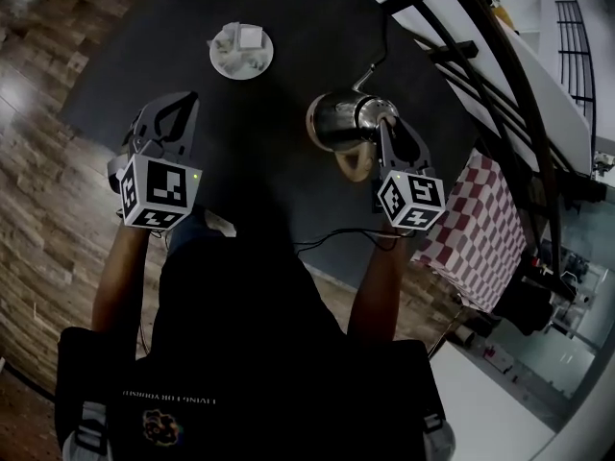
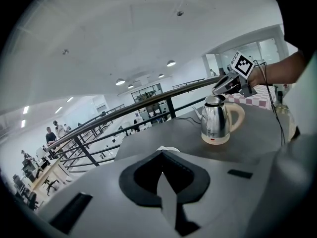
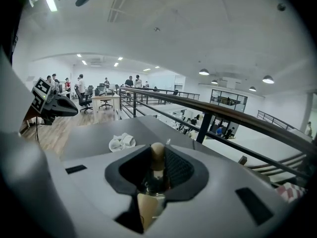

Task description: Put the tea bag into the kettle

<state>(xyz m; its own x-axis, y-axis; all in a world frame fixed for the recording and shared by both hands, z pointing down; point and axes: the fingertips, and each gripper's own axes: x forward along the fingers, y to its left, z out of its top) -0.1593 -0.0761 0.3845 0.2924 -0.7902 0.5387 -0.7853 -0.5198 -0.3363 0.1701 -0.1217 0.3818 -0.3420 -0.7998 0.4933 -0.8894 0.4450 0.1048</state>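
Note:
A steel kettle (image 1: 341, 121) with a beige handle stands on the dark table (image 1: 279, 171), right of middle. My right gripper (image 1: 386, 128) is over its top, shut on the beige lid knob (image 3: 157, 155); the left gripper view shows the right gripper (image 2: 224, 86) on the kettle (image 2: 216, 118). A white plate (image 1: 241, 50) with tea bags (image 3: 121, 142) lies at the table's far side. My left gripper (image 1: 173, 113) hovers over the table's left part, well short of the plate, with its fingertips together and nothing between them.
A red-and-white checked cloth (image 1: 479, 227) hangs off the table's right edge. A black railing (image 1: 500, 56) runs behind the table on the right. A thin cable (image 1: 336, 240) lies along the near edge. Beyond the railing is an office floor with people at desks (image 3: 101, 90).

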